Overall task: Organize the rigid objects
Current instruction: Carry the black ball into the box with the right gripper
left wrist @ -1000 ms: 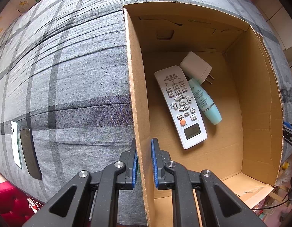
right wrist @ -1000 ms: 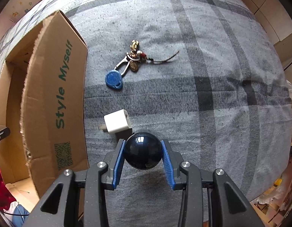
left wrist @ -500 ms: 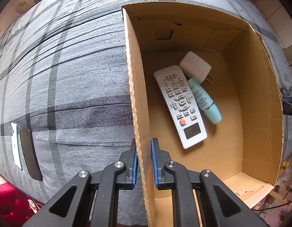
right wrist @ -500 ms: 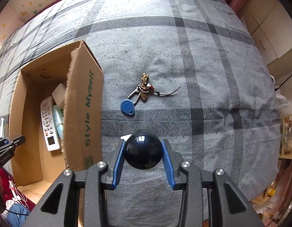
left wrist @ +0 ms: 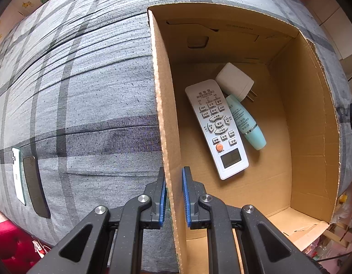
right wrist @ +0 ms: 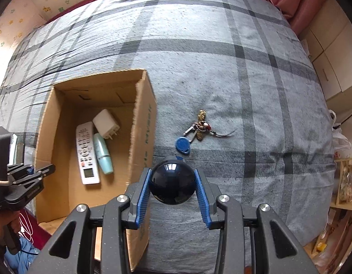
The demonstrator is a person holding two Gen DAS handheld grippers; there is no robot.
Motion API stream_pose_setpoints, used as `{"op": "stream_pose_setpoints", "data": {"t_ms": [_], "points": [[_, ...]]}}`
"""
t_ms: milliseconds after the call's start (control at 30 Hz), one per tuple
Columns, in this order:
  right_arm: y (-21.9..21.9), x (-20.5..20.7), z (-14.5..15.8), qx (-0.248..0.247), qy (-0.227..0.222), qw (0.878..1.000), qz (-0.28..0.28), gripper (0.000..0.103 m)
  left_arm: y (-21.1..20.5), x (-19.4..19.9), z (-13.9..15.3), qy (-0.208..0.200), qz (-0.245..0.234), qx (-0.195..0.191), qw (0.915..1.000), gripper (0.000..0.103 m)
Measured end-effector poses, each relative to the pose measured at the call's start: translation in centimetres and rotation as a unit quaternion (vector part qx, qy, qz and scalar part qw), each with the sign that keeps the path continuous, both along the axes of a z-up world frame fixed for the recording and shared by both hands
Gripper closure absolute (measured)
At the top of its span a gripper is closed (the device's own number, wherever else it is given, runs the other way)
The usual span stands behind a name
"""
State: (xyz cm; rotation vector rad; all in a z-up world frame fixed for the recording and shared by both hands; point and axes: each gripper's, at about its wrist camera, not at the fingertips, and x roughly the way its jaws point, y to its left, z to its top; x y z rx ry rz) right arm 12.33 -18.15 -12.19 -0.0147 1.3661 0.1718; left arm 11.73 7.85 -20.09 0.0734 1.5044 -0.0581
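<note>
Grippers both busy: the right gripper [right wrist: 173,183] is clenching a glossy dark ball [right wrist: 173,182] between its blue pads, holding it above the grey plaid bedspread [right wrist: 221,68], just beside the near right wall of the cardboard box [right wrist: 141,123]. Over on the other side, the left gripper [left wrist: 173,196] is pinching the box's left wall [left wrist: 166,114], pads pressing the cardboard from both sides. Inside the box are lying a white remote [left wrist: 215,127], a mint tube [left wrist: 246,123] touching it alongside, and a white charger plug [left wrist: 234,82] at their far ends. A key bunch with a blue fob [right wrist: 194,134] is sitting on the bedspread, beyond the ball. Two phones [left wrist: 27,180] are lying side by side well left of the box.
</note>
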Motion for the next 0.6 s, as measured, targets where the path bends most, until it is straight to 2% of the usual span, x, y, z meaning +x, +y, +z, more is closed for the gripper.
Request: {"op": "stream_pose_setpoints", "data": {"t_ms": [300, 600], "points": [[4.4, 0.1, 1.7, 0.022, -0.001, 0.999, 0.046, 0.063, 0.1, 0.0, 0.0, -0.001, -0.001, -0.003, 1.0, 0.09], [9.1, -0.8, 1.1, 0.031, 0.006, 0.995, 0.096, 0.063, 0.3, -0.1, 0.1, -0.002, -0.002, -0.009, 1.0, 0.09]]}}
